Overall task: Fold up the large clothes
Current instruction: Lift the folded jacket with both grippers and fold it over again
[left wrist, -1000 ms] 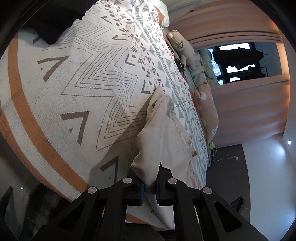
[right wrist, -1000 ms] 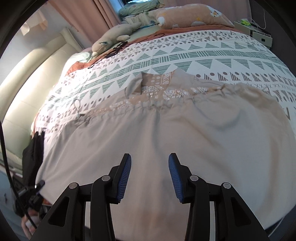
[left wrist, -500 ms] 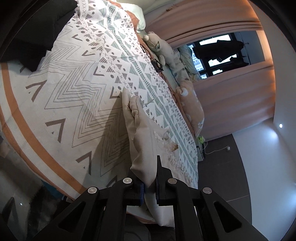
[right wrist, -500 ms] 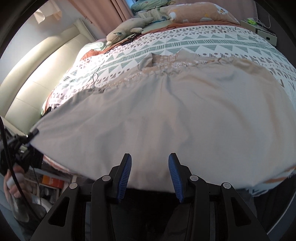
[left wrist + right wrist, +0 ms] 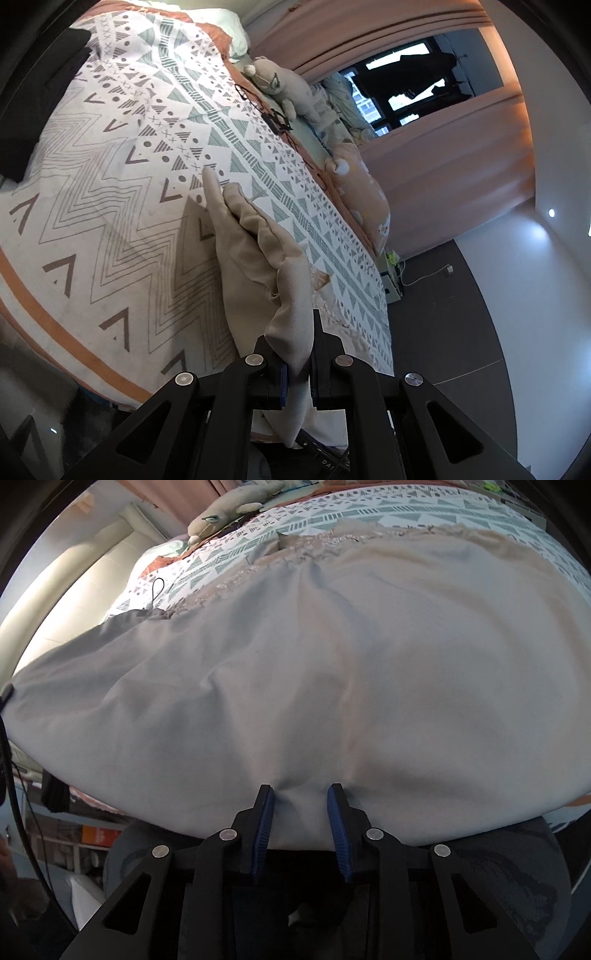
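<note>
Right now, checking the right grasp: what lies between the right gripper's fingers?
The hem of the beige garment lies between the open right gripper fingers, not yet pinched; right wrist view.

Open stretches of the patterned bedspread [image 5: 110, 206] lay to the left of the raised beige garment [image 5: 251, 258], with nothing resting on the zigzag area. A black item [image 5: 26, 122] occupied the bed's far-left edge. Along the far side, a plush toy [image 5: 284, 88], a tangle of black cable [image 5: 273, 118] and a peach pillow [image 5: 365, 199] lined the bed, closing that border. Beyond the foot, dark floor [image 5: 461, 314] was open. In the right wrist view the garment [image 5: 332, 672] covered nearly all the bed; its hem filled the gap between the parted right tongs [image 5: 301, 812].
</note>
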Demonstrator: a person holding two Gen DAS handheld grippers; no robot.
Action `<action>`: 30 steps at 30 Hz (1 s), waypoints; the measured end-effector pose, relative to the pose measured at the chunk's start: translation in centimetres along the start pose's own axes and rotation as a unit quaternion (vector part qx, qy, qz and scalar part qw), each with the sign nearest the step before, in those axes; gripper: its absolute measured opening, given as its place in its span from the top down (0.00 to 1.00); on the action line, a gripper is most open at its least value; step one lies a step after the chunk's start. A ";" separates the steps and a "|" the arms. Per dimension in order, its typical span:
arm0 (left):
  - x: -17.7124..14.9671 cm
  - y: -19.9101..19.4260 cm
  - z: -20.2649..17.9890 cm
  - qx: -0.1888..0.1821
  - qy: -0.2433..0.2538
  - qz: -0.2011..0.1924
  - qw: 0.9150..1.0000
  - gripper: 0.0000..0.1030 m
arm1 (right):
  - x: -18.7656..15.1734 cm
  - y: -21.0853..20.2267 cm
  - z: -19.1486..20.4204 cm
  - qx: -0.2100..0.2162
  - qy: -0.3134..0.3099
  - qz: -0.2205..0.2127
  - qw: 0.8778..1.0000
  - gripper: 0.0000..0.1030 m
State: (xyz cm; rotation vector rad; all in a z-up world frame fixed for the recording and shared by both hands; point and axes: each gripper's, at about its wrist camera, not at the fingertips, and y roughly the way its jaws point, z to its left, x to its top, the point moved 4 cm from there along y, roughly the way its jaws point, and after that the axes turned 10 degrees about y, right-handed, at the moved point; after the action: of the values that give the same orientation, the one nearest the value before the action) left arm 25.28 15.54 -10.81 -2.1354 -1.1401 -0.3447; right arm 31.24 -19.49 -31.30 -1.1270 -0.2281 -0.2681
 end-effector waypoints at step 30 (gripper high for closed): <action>-1.1 12.6 -22.0 -0.088 0.163 0.084 0.979 0.93 | 7.1 -1.7 -4.7 0.166 0.106 0.005 0.980 0.82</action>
State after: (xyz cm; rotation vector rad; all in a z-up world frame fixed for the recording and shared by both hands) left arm 36.67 -4.83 -0.83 -2.2056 -0.7594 -0.7105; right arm 37.57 -25.16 -29.57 -0.7614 -0.0743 -0.3262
